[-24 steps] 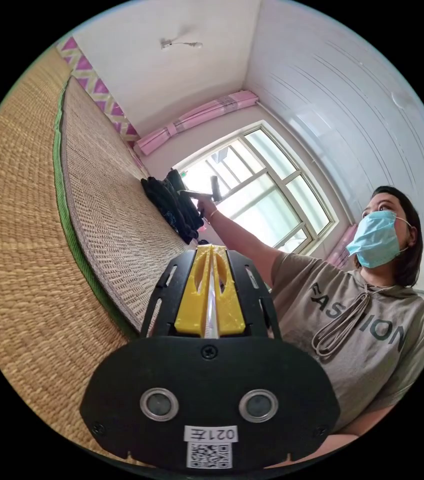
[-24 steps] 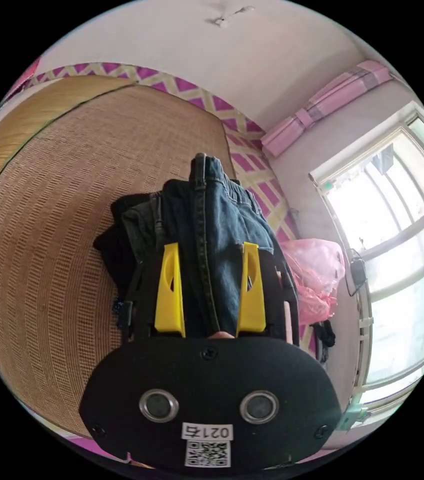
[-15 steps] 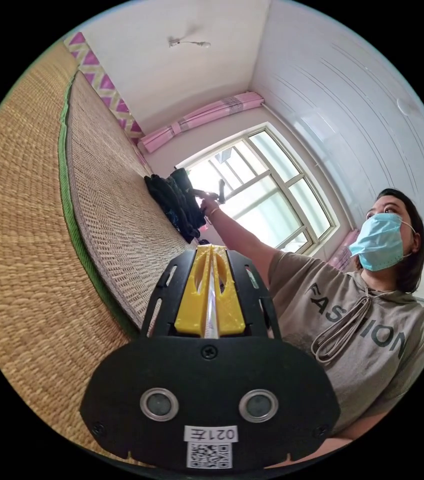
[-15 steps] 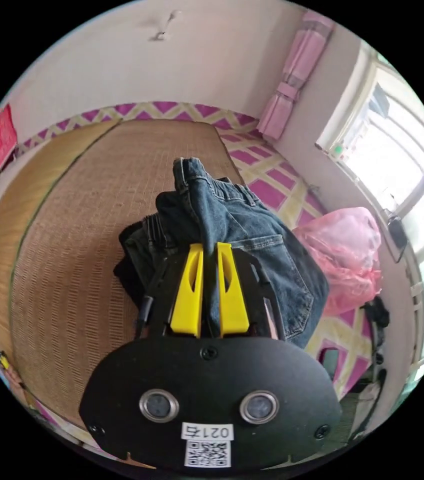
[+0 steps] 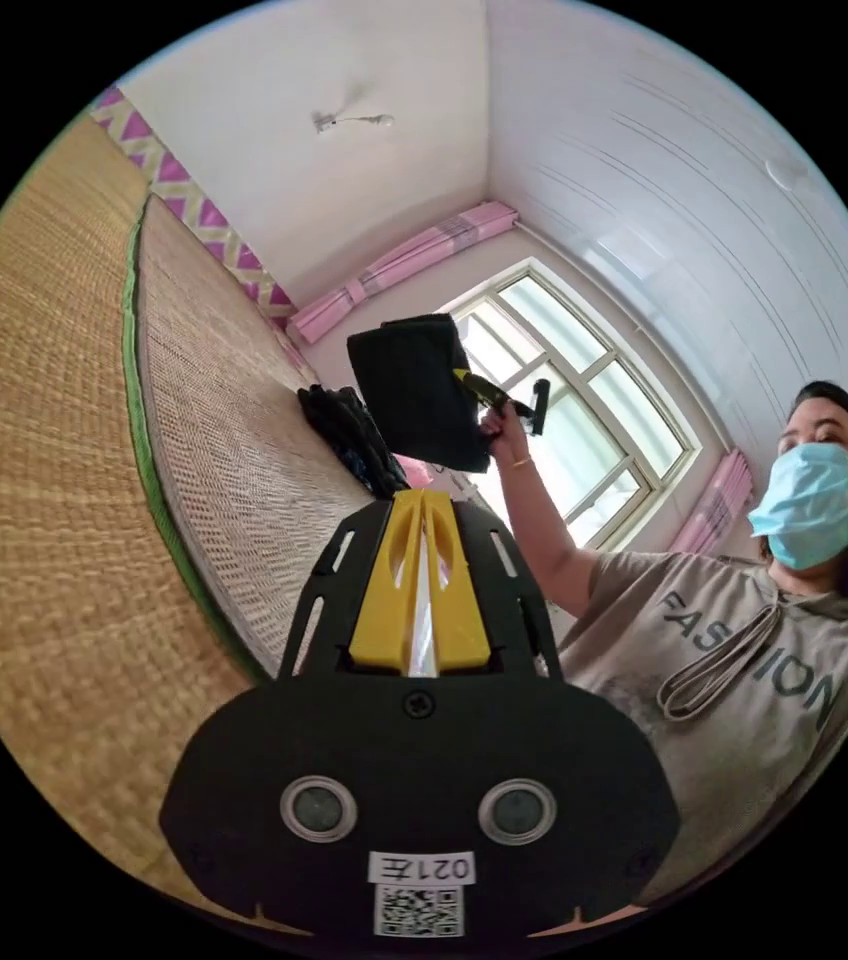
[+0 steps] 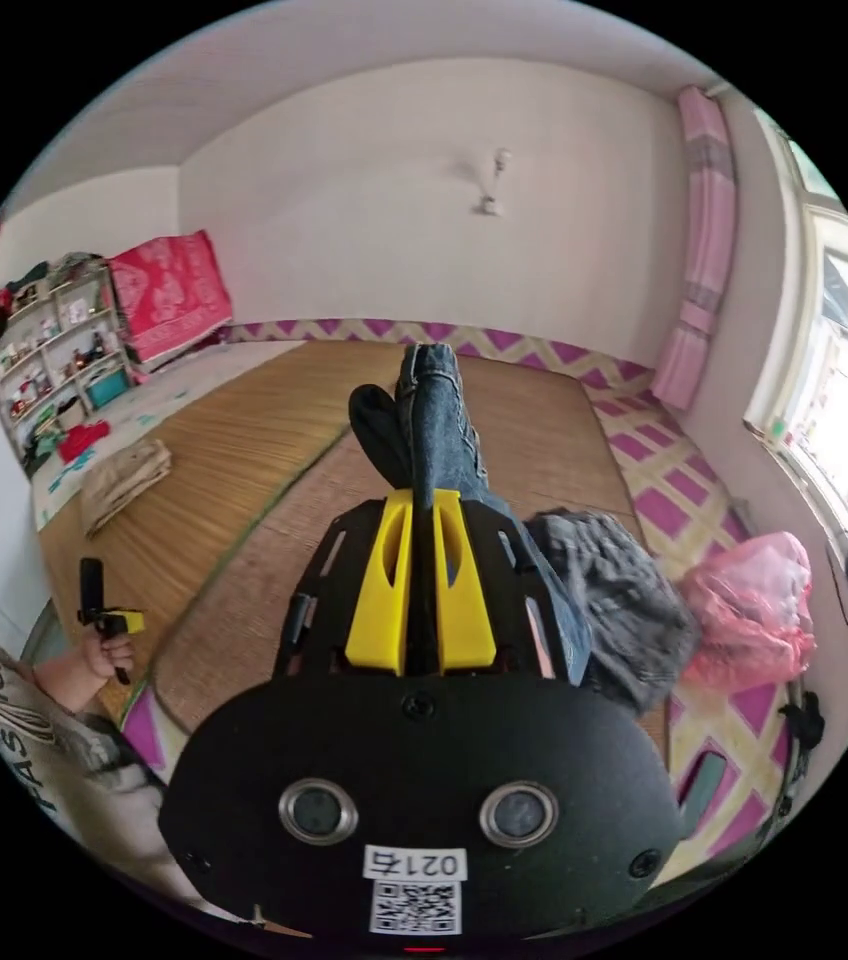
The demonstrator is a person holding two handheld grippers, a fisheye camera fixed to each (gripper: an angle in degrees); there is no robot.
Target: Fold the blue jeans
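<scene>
Right claw (image 6: 420, 580): yellow jaws pinched narrow on a bunched fold of the blue jeans (image 6: 436, 420), which hang lifted above the woven mat (image 6: 244, 450), clear of the dark clothes pile (image 6: 609, 590) beside the pink bag (image 6: 754, 610). Left claw (image 5: 422, 590): jaws nearly together with nothing between them, held low near the mat edge, well apart from the jeans. Step in hand, as judged: picking up the jeans; next move calls for laying them flat on open mat and bringing the left claw to a second corner.
</scene>
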